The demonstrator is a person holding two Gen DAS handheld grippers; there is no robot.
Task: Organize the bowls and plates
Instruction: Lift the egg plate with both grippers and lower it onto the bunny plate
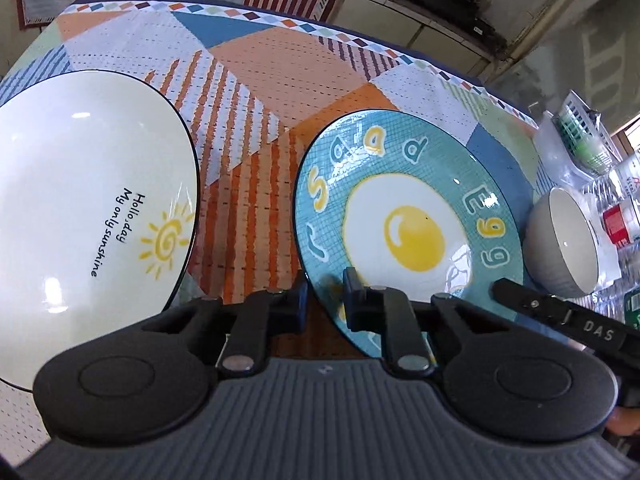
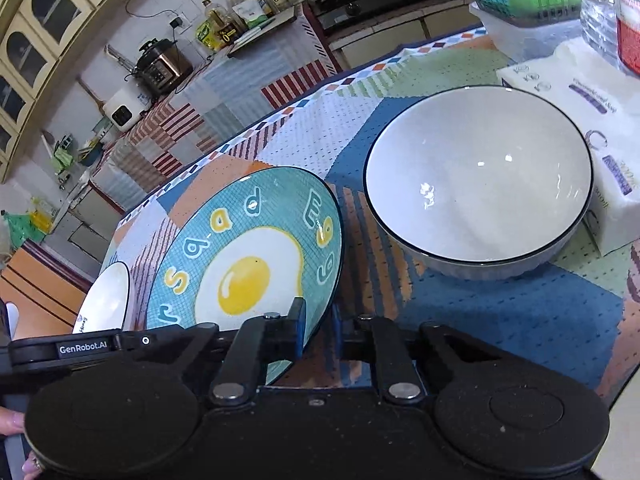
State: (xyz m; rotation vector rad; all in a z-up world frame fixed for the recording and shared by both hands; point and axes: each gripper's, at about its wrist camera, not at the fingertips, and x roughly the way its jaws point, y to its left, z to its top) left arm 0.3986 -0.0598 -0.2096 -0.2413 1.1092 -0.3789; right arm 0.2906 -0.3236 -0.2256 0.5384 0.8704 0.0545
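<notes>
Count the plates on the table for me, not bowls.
2. The teal egg plate sits mid-table, its near rim clamped by both sets of jaws. The white sunshine plate lies to its left. More may sit outside these views.

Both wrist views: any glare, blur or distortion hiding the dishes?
Left wrist view: sharp, window glare spots on the sun plate and egg plate, table edge bowed by fisheye. Right wrist view: sharp, small highlights inside the white bowl, cabinets curved at the left border.
</notes>
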